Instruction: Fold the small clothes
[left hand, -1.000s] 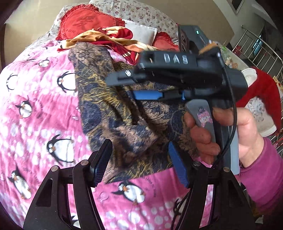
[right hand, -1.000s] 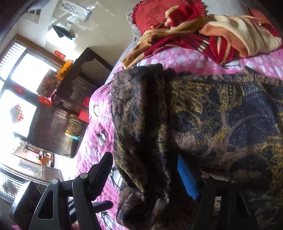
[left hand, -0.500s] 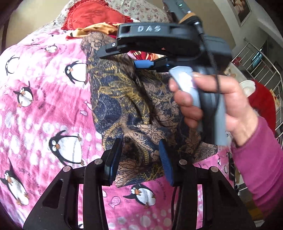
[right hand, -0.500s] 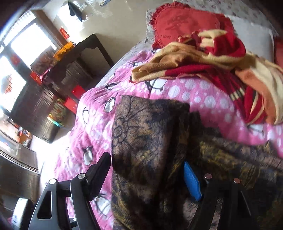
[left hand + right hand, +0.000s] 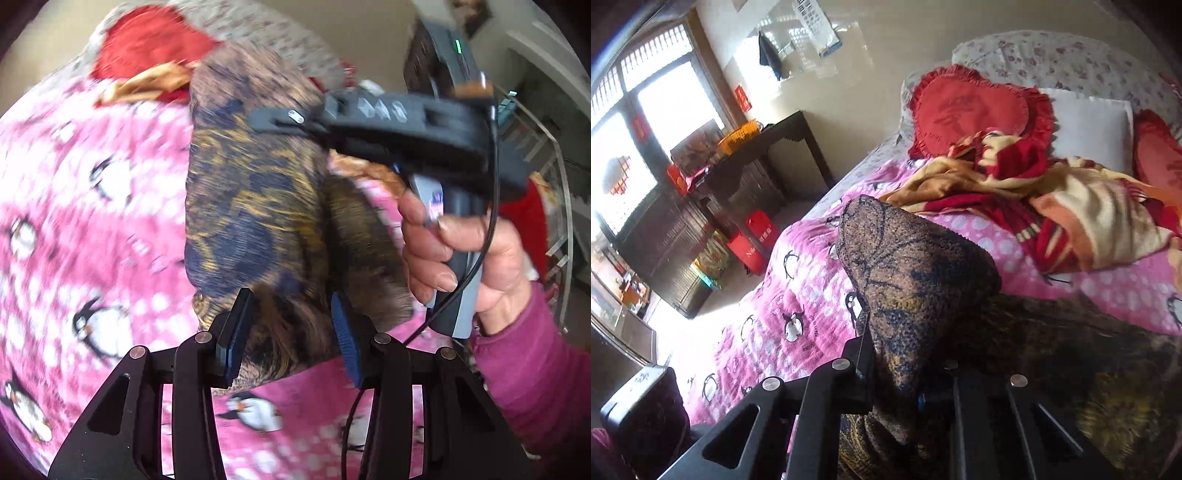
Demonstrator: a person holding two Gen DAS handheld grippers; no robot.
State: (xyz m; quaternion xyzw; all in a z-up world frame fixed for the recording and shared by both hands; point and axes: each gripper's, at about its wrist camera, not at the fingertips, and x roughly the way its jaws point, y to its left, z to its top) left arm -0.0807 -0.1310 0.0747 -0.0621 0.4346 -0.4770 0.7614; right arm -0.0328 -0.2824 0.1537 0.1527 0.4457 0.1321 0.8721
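Observation:
A dark blue, brown and gold patterned garment (image 5: 255, 206) lies on the pink penguin bedspread (image 5: 92, 221), one end lifted. My left gripper (image 5: 288, 332) has its jaws closed partway on the garment's near bunched edge. My right gripper (image 5: 897, 369) is shut on a fold of the same garment (image 5: 916, 280) and holds it raised above the bed; it shows in the left wrist view (image 5: 369, 125), held by a hand in a magenta sleeve.
A red and beige blanket (image 5: 1052, 206) lies crumpled toward the head of the bed, with red heart cushions (image 5: 967, 110) and a white pillow (image 5: 1089, 125) behind. A dark wooden table (image 5: 768, 147) stands beside the bed. A metal rail (image 5: 554, 184) stands at the right.
My right gripper closed on the garment fold and lifted it up and away from the bed. My left gripper's jaws narrowed on the near edge.

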